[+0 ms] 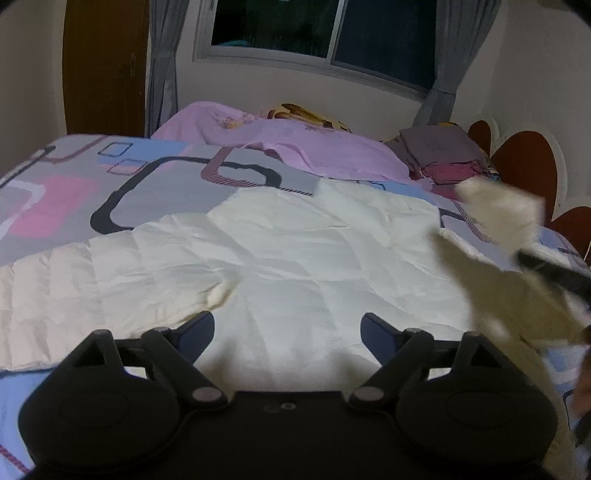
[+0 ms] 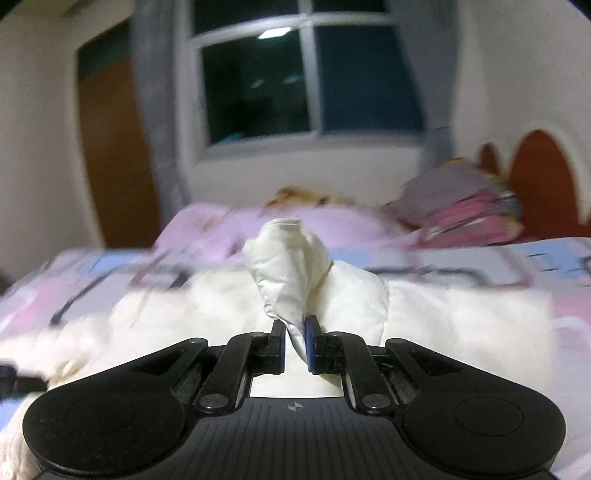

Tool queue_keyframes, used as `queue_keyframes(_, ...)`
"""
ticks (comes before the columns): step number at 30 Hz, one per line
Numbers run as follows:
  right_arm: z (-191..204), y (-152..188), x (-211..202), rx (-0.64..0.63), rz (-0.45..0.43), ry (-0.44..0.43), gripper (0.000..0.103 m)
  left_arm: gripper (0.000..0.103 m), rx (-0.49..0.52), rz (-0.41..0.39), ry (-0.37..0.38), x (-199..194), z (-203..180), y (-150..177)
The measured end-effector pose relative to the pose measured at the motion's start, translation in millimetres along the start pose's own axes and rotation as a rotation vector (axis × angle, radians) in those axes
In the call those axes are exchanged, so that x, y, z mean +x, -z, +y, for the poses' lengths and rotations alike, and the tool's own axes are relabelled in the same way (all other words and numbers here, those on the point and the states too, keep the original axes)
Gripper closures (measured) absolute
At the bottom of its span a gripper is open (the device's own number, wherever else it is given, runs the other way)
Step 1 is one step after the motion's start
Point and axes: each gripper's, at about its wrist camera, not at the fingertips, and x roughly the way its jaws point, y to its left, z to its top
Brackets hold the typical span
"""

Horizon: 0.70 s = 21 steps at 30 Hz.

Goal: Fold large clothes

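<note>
Left tongs (image 1: pixel 287 328) are held wide apart, their dark blue-tipped fingers (image 1: pixel 197 328) empty, poised low above the near part of the cream garment (image 1: pixel 280 258). Right tongs (image 2: pixel 295 343) are closed to a narrow gap on a bunched fold of the same cream garment (image 2: pixel 291 266), which is lifted into a crumpled peak directly ahead of the fingertips. The fabric is seen to be thin, creased and slightly glossy, spread broad and mostly flat across the bed (image 1: pixel 55 192). In the left wrist view, the raised portion is shown at the right edge, blurred, with the right tongs (image 1: pixel 554 273) reaching in from that side as a dark bar. The bed cover is printed with rounded rectangles in grey, pink and blue. Farther back, a lilac blanket (image 1: pixel 295 147) is heaped softly, and a stack of folded clothes (image 1: pixel 447 155) is set beside the scalloped brown headboard (image 1: pixel 524 166). Beyond these, a dark window (image 1: pixel 321 26) is flanked by grey curtains (image 1: pixel 162 74).
</note>
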Motion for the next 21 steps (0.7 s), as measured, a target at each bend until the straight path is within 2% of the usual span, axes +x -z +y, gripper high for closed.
queue_keyframes(3,44,25,40,-0.058,0.123,-0.088,0.092,0.019,-0.011,0.024,0.024,10,12,0)
queue_keyframes(5,61,41,52,-0.118,0.186,-0.077,0.090,0.016,-0.014,0.041,0.051,16,16,0)
queue_keyframes(7,68,48,42,-0.129,0.155,-0.080,0.064,0.004,-0.012,0.051,0.076,22,14,0)
queue_keyframes(8,67,49,32,-0.119,0.126,-0.074,0.035,0.001,-0.011,0.048,0.086,25,13,0)
queue_keyframes(9,63,46,24,-0.116,0.094,-0.060,0.024,0.000,-0.013,0.047,0.103,29,9,0)
queue_keyframes(12,39,38,-8,-0.087,0.040,-0.063,0.025,0.001,-0.017,0.069,0.171,46,-5,-3)
queue_keyframes(14,18,33,-26,-0.053,-0.005,-0.023,0.025,0.002,-0.028,0.085,0.212,60,-14,-5)
queue_keyframes(16,-13,26,-39,0.005,-0.028,0.034,0.036,0.008,-0.042,0.120,0.242,78,-22,-6)
queue_keyframes(17,-29,23,-41,0.043,-0.033,0.066,0.045,0.009,-0.048,0.137,0.255,86,-25,-7)
queue_keyframes(21,-86,25,-59,0.169,-0.033,0.164,0.051,0.021,-0.077,0.196,0.292,116,-36,-10)
